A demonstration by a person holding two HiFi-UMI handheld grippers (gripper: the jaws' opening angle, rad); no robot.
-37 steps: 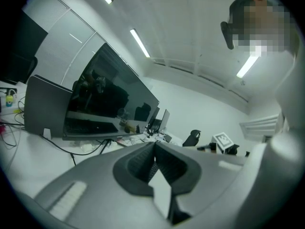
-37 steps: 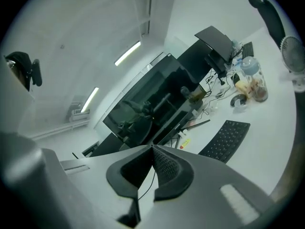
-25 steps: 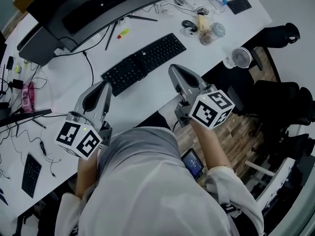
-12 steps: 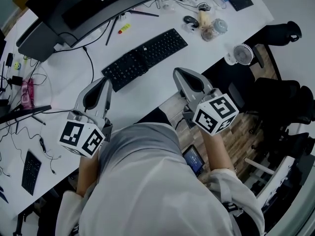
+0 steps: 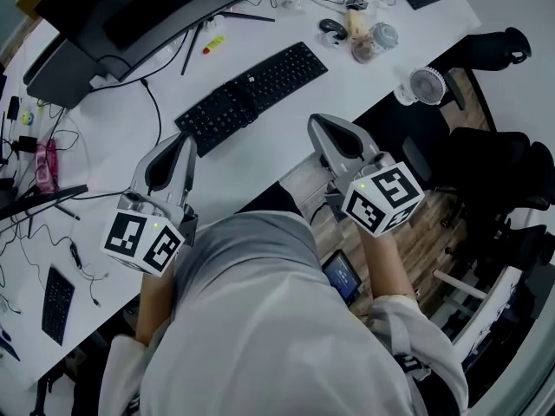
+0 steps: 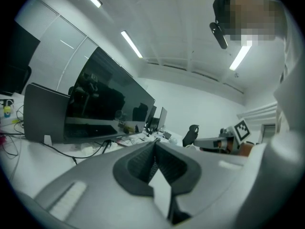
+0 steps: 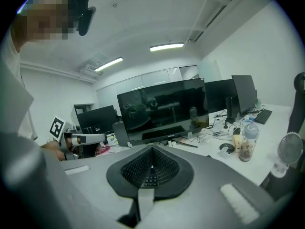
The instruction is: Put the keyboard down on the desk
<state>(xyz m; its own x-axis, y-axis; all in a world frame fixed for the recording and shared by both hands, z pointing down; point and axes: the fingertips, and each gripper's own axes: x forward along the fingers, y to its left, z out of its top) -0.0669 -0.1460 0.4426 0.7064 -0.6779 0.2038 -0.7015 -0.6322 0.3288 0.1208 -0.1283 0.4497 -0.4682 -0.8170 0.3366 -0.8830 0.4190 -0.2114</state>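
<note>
Keyboard point(image 5: 251, 98) lies flat on desk point(image 5: 260, 159), just in front of the monitor point(image 5: 130, 11). Left gripper point(image 5: 186, 139) and right gripper point(image 5: 315, 122) are both closed tight and empty, farther from the monitor, clear of the keyboard. Risk: a forward swing could shove it toward the monitor's cables.

Monitor point(image 5: 130, 11) cut off by head view's top edge. My torso hides the desk's point(image 5: 260, 167) near edge. In right gripper point(image 7: 152, 148) view the keyboard point(image 7: 150, 179) shows only as a few keys thru the gap below the closed jaws; in left gripper point(image 6: 155, 143) view it's blocked by the gripper body. Clutter point(image 5: 368, 40) at far corner too small to ID.
</note>
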